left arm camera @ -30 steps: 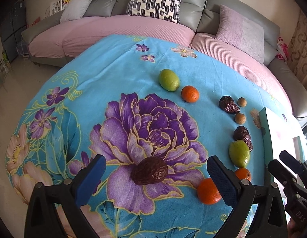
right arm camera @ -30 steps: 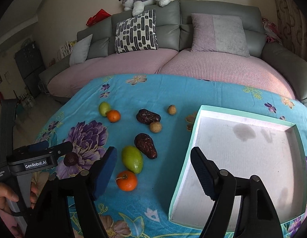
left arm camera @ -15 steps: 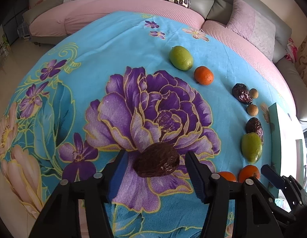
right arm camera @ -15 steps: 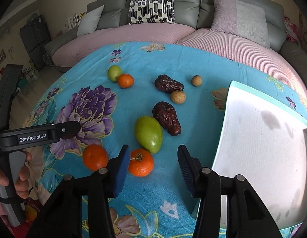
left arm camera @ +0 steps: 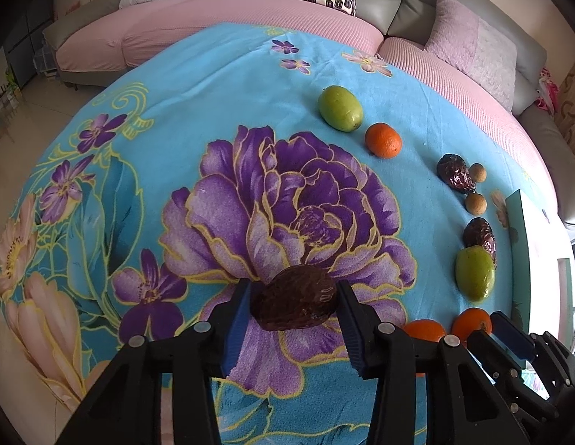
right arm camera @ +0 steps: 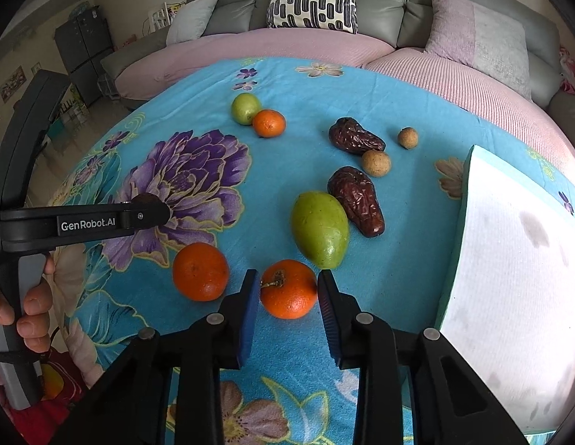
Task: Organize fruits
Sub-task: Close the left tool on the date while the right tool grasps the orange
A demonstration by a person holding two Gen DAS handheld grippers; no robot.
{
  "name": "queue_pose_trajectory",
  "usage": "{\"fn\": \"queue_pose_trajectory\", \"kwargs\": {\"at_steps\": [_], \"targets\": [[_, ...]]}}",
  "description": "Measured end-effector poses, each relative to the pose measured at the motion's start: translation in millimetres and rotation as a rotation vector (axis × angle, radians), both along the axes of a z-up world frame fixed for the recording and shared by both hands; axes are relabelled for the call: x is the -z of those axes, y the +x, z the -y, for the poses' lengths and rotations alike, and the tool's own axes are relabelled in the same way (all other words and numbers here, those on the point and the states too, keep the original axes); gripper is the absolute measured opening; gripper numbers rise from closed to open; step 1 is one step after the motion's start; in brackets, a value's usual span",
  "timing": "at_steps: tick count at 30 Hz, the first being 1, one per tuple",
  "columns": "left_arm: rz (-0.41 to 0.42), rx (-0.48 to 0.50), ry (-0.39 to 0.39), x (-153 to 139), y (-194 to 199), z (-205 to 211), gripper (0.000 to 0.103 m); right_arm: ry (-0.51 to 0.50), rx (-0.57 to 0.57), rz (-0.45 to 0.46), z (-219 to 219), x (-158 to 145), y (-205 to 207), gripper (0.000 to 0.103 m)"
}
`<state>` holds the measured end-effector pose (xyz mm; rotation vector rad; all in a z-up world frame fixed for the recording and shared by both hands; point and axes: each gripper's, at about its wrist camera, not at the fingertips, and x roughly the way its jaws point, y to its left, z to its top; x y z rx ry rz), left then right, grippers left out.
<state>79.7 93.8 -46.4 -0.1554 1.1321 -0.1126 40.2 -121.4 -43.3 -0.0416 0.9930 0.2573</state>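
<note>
1. Left wrist view: left claw (left arm camera: 293, 306) closing, pads against a dark wrinkled date (left arm camera: 295, 298) at lower centre, on the table's blue floral cloth (left arm camera: 213, 118).
2. Right wrist view only: right claw (right arm camera: 287, 296) closing around a stemmed orange (right arm camera: 288, 289), lower centre; contact unclear.
3. Also there: white tray (right arm camera: 510, 278) filling the right edge, hand (right arm camera: 24, 311) at lower left.

Turquoise cloth (left arm camera: 213, 118) with purple flowers; orange tangerine (right arm camera: 288, 289), green mango (right arm camera: 320, 228)

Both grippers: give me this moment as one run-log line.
left gripper: closing around brown date | right gripper: closing around orange | both fruits on cloth | tray: no fruit seen
</note>
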Motion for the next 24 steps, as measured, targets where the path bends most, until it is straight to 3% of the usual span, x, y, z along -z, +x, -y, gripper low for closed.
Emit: {"fn": "queue_pose_trajectory", "kwargs": {"at_steps": [8,9,10,21,24], "targets": [[0.033,0.021,0.012,-7,-5,4,0.048,0.019,0.009,0.011,4,-5,-2,0.030],[0.030,0.022,0.015,-6,-5,4,0.048,0.024,0.013,0.017,5,-7,-2,0.025],[0.030,0.022,0.017,-6,-5,4,0.048,0.032,0.020,0.027,8,-10,-3,0.014],[0.025,-0.001,0.014,-5,-6,0,0.048,0.098,0.039,0.012,20,-14,-2,0.013],[0.017,-0.003,0.005,-5,-7,-1,0.048,0.116,0.051,0.028,25,-17,-4,0.020]]}}
